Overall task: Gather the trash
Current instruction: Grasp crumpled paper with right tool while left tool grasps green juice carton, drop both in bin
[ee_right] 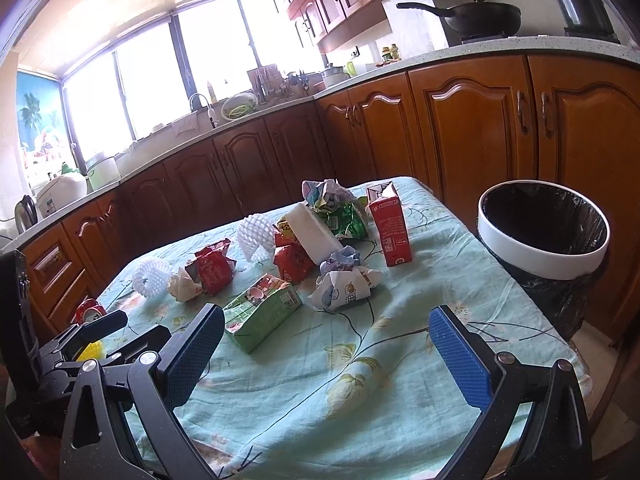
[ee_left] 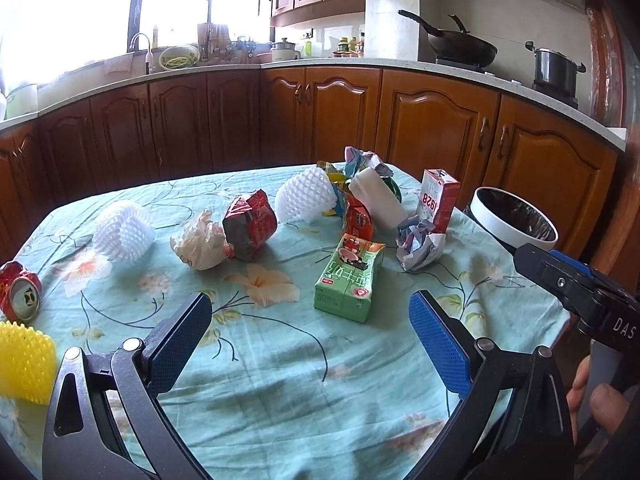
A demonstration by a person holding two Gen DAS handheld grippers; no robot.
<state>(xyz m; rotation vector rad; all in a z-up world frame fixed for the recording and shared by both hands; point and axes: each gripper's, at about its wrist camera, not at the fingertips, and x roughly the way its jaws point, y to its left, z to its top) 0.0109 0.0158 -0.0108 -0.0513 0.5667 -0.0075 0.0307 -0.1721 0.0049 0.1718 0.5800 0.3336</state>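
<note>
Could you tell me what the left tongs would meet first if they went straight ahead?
Probably the green rectangular drink carton lying on the floral tablecloth; the open left tongs point toward it, though depth is uncertain.

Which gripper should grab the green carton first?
Probably the right gripper. It is open, the green carton lies just ahead by its left finger, and the bin stands on its side of the table. The left gripper is also open and close, but farther from the bin.

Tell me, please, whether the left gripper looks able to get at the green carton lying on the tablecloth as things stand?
Probably yes. The left gripper is open, and the green carton lies just ahead of its fingers with only bare tablecloth between them.
</note>
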